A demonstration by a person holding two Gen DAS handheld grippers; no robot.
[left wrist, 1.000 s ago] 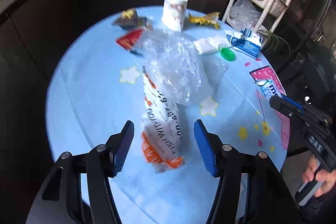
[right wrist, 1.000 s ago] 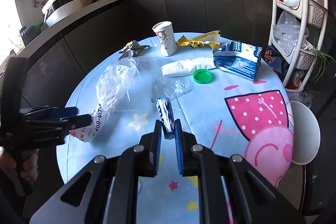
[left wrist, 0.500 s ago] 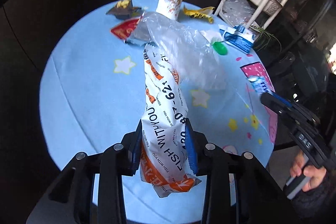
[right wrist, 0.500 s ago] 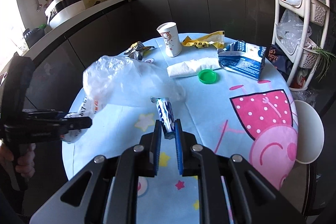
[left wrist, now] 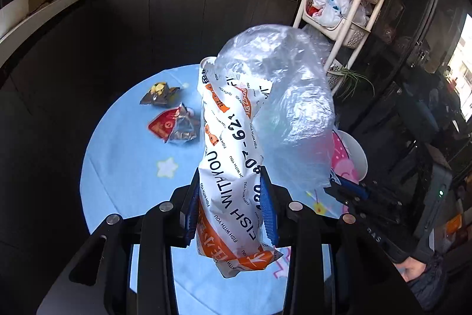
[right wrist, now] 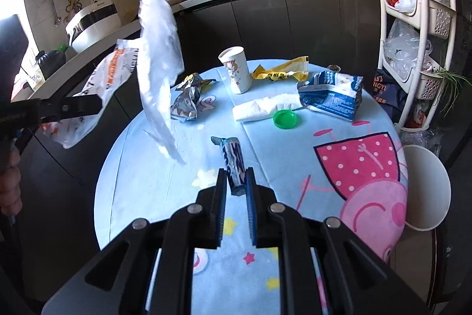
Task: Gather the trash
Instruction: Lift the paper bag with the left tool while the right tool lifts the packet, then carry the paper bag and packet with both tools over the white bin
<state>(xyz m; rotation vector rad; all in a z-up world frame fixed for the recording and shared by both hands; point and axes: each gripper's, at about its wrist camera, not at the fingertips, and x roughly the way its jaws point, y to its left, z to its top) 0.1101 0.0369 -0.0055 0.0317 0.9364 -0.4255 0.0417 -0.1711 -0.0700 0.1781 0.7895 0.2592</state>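
**Li:** Since one second ago, the left gripper [left wrist: 231,205] has closed on the white and orange bag [left wrist: 233,167] and lifted it off the table [left wrist: 124,167]. Before, the bag lay flat between open fingers.

**Ana:** And now, at the fingers?

**Li:** Both blue pads press the lower part of the bag, one on each side. A clear plastic bag [left wrist: 289,108] hangs together with it, higher and to the right. In the right wrist view both are in the air at the left, above the table edge.

**Ana:** What about the right gripper [right wrist: 237,191]?

**Li:** Its fingers are closed on a small blue and white wrapper [right wrist: 233,161], which sticks out forward over the tablecloth.

**Ana:** What lies further out?

**Li:** On the table are a green cap [right wrist: 284,119], a white tissue [right wrist: 262,108] touching it, a blue and white pack [right wrist: 330,99], a paper cup [right wrist: 236,73], a yellow wrapper [right wrist: 283,71], and two crumpled foil wrappers [right wrist: 187,101]. A white rack [right wrist: 413,28] with baskets stands behind at the right.
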